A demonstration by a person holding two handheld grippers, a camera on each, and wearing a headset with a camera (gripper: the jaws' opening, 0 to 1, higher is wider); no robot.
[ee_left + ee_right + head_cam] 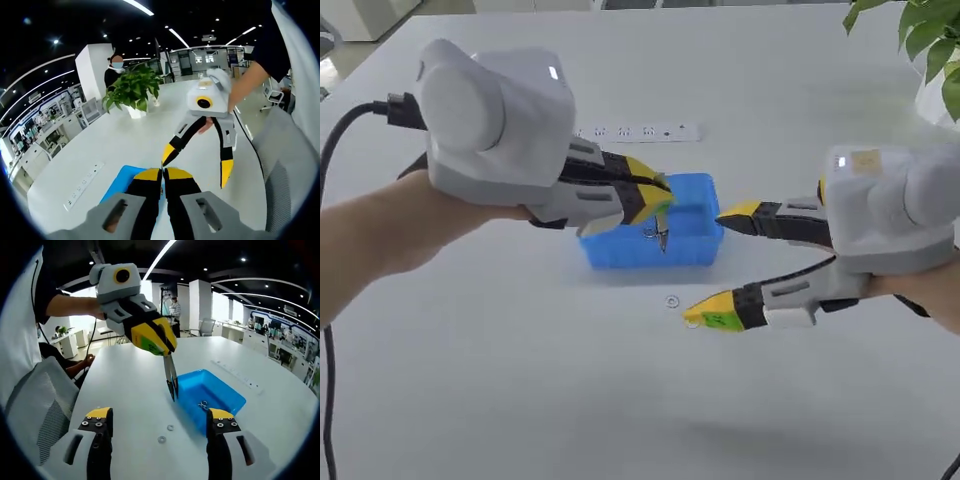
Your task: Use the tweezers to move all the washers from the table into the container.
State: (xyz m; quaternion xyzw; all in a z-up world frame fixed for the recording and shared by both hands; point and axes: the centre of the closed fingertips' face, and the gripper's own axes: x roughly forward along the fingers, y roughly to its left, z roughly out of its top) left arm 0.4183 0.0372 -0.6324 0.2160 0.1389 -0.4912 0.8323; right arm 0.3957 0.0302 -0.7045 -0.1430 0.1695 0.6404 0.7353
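**Tweezers held over the blue container, washers still loose on the table**

White table [520, 380], broad, with bare surface across most of it. Left gripper [660, 195] over the table's middle, jaws pressed together on the tweezers' upper end. Right gripper [712, 265] just beside the container's right end, jaws spread wide with nothing between them. Blue container [700, 245] is a shallow rectangular tray lying flat, with a white power strip [640, 131] on the table beyond it.

From the right gripper view, the tweezers [171, 372] hang point-down from the left gripper [165, 347], their tips just above the near rim of the container [222, 395]. The two arms run close together to the tip; cannot tell whether anything is pinched there.

Washers: a small cluster [202, 404] lies inside the container. Two more [170, 428] lie on the table in front of it, near each other, between the right gripper's [159, 414] open jaws
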